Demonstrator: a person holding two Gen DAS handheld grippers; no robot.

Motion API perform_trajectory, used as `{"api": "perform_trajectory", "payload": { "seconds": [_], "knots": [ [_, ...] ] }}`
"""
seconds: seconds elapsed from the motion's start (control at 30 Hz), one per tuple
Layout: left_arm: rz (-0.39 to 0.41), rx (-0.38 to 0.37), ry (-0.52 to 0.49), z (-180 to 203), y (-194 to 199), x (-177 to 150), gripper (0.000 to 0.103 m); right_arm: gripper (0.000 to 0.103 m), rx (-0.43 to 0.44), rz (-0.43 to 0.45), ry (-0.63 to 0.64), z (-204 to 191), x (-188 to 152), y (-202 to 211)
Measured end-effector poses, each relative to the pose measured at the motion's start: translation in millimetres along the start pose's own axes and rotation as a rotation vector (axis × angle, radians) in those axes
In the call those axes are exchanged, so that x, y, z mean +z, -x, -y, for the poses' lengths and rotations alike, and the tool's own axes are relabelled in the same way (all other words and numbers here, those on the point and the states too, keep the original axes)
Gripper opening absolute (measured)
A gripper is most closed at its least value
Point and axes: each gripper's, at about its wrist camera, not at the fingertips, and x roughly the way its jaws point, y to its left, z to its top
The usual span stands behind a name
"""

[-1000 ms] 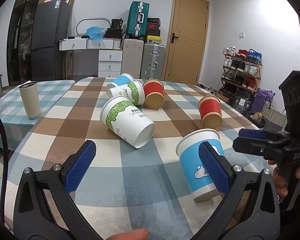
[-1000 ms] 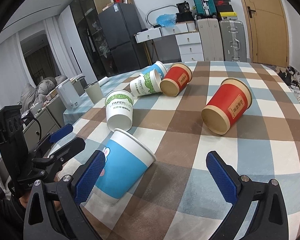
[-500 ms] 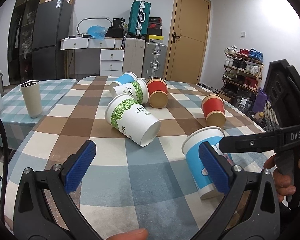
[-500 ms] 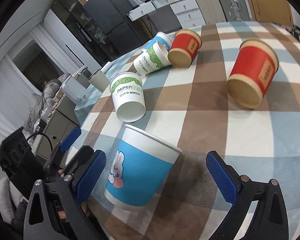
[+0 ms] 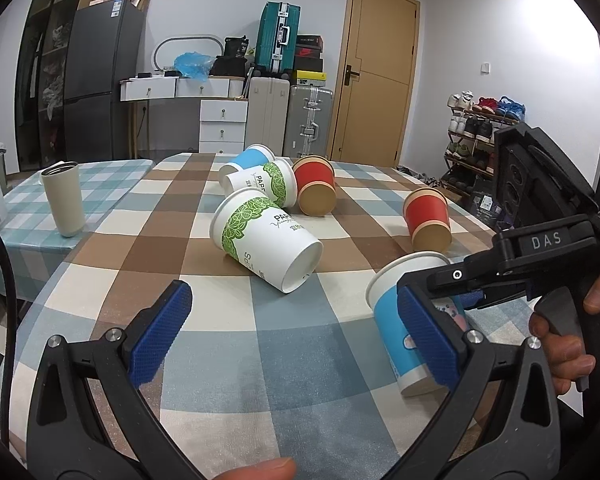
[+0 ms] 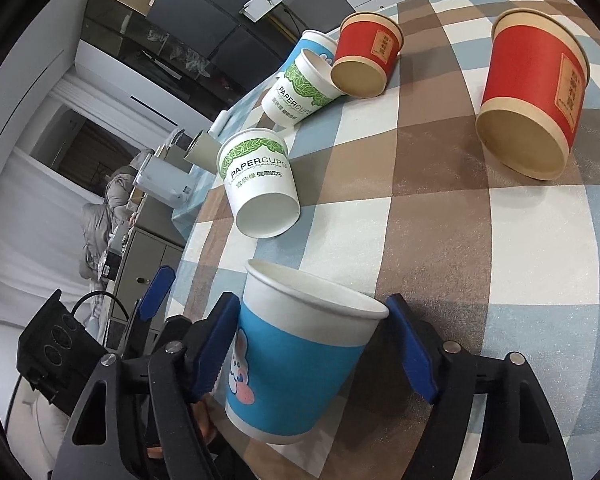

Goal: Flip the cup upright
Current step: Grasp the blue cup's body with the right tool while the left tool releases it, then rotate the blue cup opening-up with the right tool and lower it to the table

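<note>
The checked tablecloth (image 5: 228, 344) lies bare across the near part of the table, from the left gripper (image 5: 296, 332) out to the green-leaf cup (image 5: 266, 240) lying on its side at 12 o'clock. Beyond that cup, a second green-leaf cup (image 5: 266, 186), a far blue cup (image 5: 246, 160) and a red cup (image 5: 316, 190) lie bunched together, touching or nearly so. Another red cup (image 5: 428, 220) lies apart at about 1 o'clock. A beige tumbler (image 5: 64, 198) stands upright at 10 o'clock on the neighbouring table.

The left gripper's jaws stand wide apart over the bare cloth, holding nothing. The blue rabbit cup (image 6: 296, 360) sits between the pads of the right gripper (image 6: 312, 354), mouth pointing up and away and body tilted; both blue pads press its sides, so the grip is closed on it. In the left wrist view this cup (image 5: 396, 320) is at 3 o'clock, partly behind the left gripper's right finger; whether its base touches the cloth is hard to tell.
</note>
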Motion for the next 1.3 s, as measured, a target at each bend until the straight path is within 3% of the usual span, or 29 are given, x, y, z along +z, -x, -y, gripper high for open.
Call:
{"api": "perform_trajectory", "payload": {
  "seconds": [0.23,0.5,0.67,0.9,1.3],
  "knots": [
    [-0.001,0.004,-0.004,3,-1,-1,0.103,0.074,-0.032,0.075,0.099,-13,-5,17],
    [-0.001,0.008,-0.005,4,-2,-2,0.103,0.073,-0.250,0.263,0.349,-45,-21,32],
    [0.000,0.008,-0.004,4,-3,-2,0.103,0.073,-0.312,0.337,0.439,-57,-27,32],
    [-0.001,0.009,-0.001,4,-3,-3,0.103,0.073,-0.359,0.385,0.491,-66,-23,25],
    [-0.001,0.009,0.000,3,-4,-4,0.103,0.073,-0.402,0.361,0.567,-74,-39,16]
  ]
}}
